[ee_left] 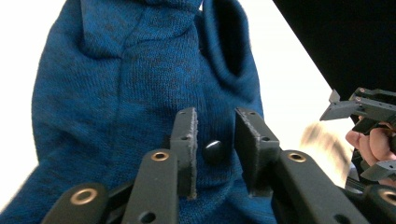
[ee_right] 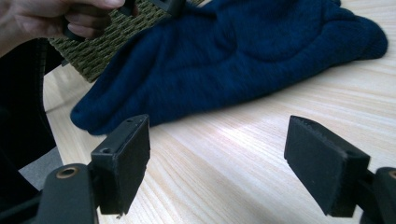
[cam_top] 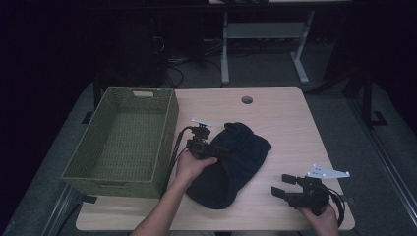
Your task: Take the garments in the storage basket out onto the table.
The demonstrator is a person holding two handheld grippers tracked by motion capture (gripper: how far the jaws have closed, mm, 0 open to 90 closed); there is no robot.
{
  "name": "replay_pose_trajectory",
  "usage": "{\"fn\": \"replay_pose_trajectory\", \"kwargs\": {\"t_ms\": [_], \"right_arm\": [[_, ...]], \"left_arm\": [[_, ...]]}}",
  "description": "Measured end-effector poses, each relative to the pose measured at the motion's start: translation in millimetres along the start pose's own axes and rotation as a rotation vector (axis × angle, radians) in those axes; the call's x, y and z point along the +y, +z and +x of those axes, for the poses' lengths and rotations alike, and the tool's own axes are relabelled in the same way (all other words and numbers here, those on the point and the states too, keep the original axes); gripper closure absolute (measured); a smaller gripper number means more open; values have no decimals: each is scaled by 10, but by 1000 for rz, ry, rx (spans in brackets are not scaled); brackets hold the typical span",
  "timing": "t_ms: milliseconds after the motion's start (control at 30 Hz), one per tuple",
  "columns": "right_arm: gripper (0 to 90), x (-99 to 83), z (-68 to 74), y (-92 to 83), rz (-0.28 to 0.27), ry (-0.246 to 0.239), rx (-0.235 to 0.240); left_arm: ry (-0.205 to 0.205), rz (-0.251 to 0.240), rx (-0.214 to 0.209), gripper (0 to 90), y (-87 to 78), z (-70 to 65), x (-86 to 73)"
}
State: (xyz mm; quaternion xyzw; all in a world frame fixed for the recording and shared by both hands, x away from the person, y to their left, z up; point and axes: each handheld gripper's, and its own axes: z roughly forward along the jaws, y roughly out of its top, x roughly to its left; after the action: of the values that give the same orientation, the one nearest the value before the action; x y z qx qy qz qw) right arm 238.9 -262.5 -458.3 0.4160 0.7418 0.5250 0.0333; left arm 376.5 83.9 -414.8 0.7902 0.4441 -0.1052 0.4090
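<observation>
Dark blue knitted hat (cam_top: pixel 231 164) lies limp near the middle of the desk (cam_top: pixel 285 128), toward its front edge, beside a green woven basket (cam_top: pixel 125 140) at the left edge. The left gripper (cam_top: pixel 221 151) rests on the hat; the right gripper (cam_top: pixel 282 186) hovers near the front right corner. From the left gripper view, jaws stand slightly apart over a fold, not pinching. From the right gripper view, jaws gape wide over bare wood. Soft, light and floppy, the hat probably needs a pinch on a bunched fold or the cuff.
</observation>
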Motion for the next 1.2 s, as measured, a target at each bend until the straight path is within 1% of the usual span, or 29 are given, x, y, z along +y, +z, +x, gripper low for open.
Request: {"fn": "replay_pose_trajectory", "kwargs": {"t_ms": [67,133,300,333,433,500,533,633,700,733,800,867,933,1000,1167,1200], "right_arm": [[223,2,10,14,6,4,3],[226,2,19,31,12,0,6],[242,12,42,80,34,-6,18],[261,20,54,94,38,-9,23],[275,44,83,141,57,-19,32],[310,65,109,190,73,-30,49],[319,74,125,212,80,-32,49],[388,102,161,281,102,-40,69],[456,127,193,329,114,-38,80],[489,141,207,348,118,-31,93],[569,189,273,415,116,-32,135],[617,230,342,487,129,-45,145],[659,278,415,588,150,-53,173],[709,307,475,692,175,-68,187],[794,297,530,917,241,-76,206],[817,290,536,969,249,-68,220]], "left_arm": [[-11,4,-8,667,10,15,-21],[-9,13,4,658,14,30,-43],[-24,8,15,648,3,74,-90],[-26,6,15,648,-2,82,-96],[-26,8,16,649,-23,107,-116],[-32,-2,18,650,-40,114,-129],[-30,0,16,649,-51,118,-133],[-31,-8,20,649,-76,123,-145],[-33,-13,21,649,-89,123,-143],[-29,-14,20,649,-104,126,-140],[-33,-28,15,642,-124,122,-137],[-36,-35,17,636,-129,118,-137],[-38,-35,17,635,-130,118,-139],[-38,-35,17,633,-130,117,-139],[-36,-38,15,633,-148,123,-135],[-37,-38,14,632,-150,125,-135]]}}
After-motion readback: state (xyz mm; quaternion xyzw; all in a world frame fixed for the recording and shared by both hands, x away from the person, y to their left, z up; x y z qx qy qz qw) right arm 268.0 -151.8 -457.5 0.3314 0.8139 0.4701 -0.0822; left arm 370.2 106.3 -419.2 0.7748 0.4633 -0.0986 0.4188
